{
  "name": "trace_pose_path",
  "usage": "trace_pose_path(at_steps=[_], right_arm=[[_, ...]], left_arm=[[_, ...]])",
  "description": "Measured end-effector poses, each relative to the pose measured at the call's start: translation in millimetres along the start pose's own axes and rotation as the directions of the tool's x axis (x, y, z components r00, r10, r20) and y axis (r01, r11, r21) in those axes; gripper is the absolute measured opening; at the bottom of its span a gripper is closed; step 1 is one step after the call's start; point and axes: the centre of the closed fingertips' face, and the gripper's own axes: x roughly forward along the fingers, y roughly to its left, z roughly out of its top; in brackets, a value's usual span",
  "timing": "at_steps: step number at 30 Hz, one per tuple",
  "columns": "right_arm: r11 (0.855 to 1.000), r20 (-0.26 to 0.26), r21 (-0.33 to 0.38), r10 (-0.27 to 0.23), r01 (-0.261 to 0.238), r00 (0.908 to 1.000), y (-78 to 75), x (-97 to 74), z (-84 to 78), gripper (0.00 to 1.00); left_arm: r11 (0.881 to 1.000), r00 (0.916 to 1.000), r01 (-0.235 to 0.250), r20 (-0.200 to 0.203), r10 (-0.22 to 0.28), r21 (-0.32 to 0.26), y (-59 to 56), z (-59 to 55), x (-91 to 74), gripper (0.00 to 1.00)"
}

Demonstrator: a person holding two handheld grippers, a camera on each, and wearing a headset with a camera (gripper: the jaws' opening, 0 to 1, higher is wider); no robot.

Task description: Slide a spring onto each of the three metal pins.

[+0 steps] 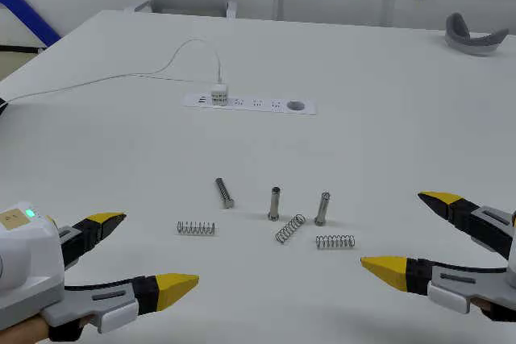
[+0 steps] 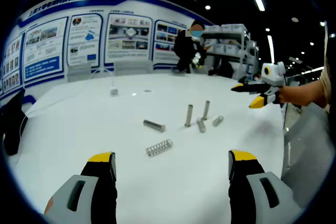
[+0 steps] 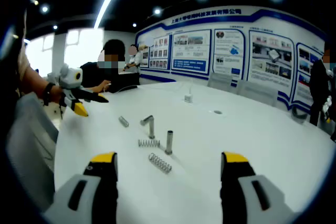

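Three metal pins stand at mid-table: one pin [image 1: 223, 192] lies flat on the left, a second pin [image 1: 274, 203] and a third pin [image 1: 323, 208] stand upright. Three loose springs lie beside them: left spring [image 1: 196, 228], middle spring [image 1: 290, 229], right spring [image 1: 334, 241]. None of the springs is on a pin. My left gripper [image 1: 149, 254] is open at the near left, short of the left spring [image 2: 159, 148]. My right gripper [image 1: 407, 231] is open at the near right, just right of the right spring [image 3: 160, 162]. Both are empty.
A white power strip [image 1: 250, 104] with a plug and cable lies further back on the white table [image 1: 379, 134]. A grey curved object [image 1: 476, 35] sits at the far right corner. Chairs stand behind the far edge. People stand in the background.
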Motion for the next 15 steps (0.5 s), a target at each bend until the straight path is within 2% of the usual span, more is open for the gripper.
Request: trace_pose_path(at_steps=[11,15], right_arm=[[1.0,-0.003,0.003,0.002,-0.002,1.0,0.3,0.7,-1.7,0.82],[1.0,-0.002,0.005,0.003,-0.003,1.0,0.7,1.2,-2.0,0.81]], left_arm=[[1.0,1.0,0.001,0.009,-0.001,-0.009,-0.2,3.4,2.0,0.89],[1.0,0.9998,-0.003,0.02,0.003,-0.023,3.4,7.4,3.6,0.89]])
